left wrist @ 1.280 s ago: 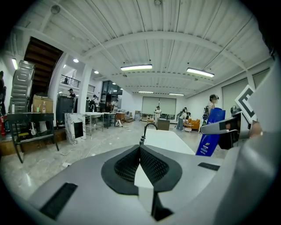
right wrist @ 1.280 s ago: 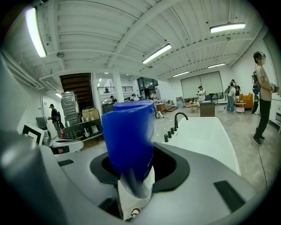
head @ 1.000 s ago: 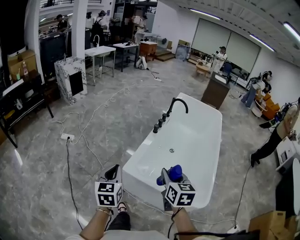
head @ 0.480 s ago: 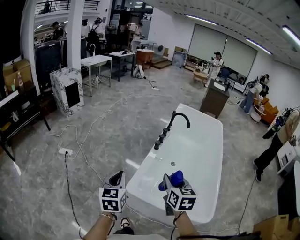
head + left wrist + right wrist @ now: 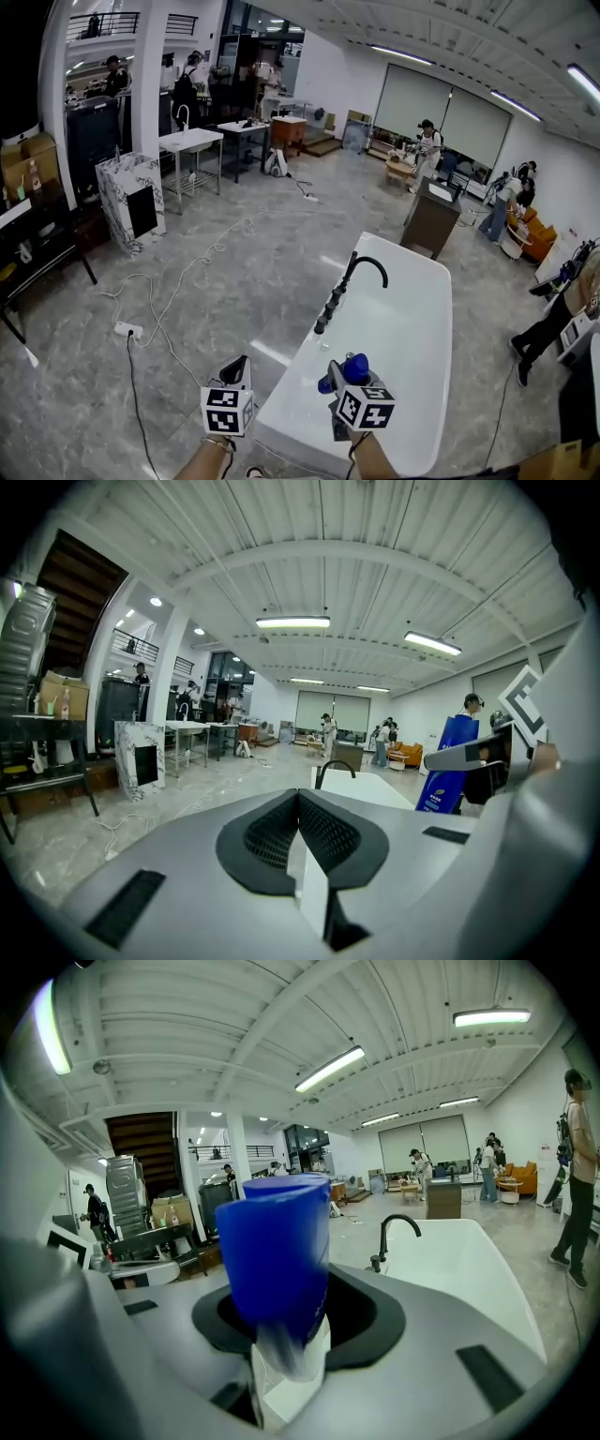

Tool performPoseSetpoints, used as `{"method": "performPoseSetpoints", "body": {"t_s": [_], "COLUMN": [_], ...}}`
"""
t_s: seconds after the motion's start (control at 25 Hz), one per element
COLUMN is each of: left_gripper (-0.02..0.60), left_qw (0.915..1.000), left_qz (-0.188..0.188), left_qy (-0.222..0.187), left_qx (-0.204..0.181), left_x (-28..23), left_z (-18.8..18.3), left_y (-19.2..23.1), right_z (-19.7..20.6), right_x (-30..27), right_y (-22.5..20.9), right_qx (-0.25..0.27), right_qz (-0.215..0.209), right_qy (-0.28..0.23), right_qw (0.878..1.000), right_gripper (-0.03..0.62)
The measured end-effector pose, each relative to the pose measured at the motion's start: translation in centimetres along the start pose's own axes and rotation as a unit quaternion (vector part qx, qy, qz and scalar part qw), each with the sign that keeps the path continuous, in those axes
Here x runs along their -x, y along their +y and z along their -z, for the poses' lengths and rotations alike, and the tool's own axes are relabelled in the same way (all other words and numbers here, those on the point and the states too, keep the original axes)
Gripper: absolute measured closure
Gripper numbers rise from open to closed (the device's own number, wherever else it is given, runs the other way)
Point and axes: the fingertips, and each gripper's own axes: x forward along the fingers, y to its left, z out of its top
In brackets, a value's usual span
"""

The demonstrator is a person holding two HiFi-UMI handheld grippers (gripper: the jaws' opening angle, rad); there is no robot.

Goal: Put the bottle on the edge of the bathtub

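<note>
White bathtub (image 5: 405,339) on grey marble floor (image 5: 234,272)

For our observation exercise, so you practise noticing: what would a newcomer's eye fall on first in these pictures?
First, the long white bathtub with its black arched faucet, standing on the grey floor of a big hall, right ahead of the person. Next, the blue bottle clamped upright in the right gripper, close to the tub's near end.
</note>
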Motion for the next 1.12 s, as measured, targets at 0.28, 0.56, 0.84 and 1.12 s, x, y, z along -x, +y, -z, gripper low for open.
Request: {"method": "performPoseSetpoints", "body": {"t_s": [0.28, 0.56, 0.84, 1.12], "left_gripper": [0.565, 0.565, 0.565, 0.565], "left_qw": [0.9999, 0.9994, 0.9978, 0.9956], "left_qz": [0.004, 0.011, 0.012, 0.003], "left_qy": [0.01, 0.034, 0.065, 0.092], "left_qx": [0.003, 0.005, -0.004, -0.014], "left_x": [-3.6, -5.2, -6.0, -7.3], "left_z": [-0.4, 1.3, 3.6, 5.2], "left_y": [2.4, 2.3, 2.1, 1.4], "right_z": [-0.8, 1.2, 4.0, 5.1], "right_x": [-3.7, -4.9, -6.5, -8.9], "right_y": [0.0, -1.7, -2.8, -4.6], "right_qx": [-0.003, -0.023, -0.053, -0.061], "right_qz": [0.006, 0.018, 0.021, 0.014], "right_qy": [0.007, 0.024, 0.043, 0.052], "right_qw": [1.0, 0.999, 0.997, 0.997], "right_gripper": [0.425, 0.425, 0.425, 0.425]}}
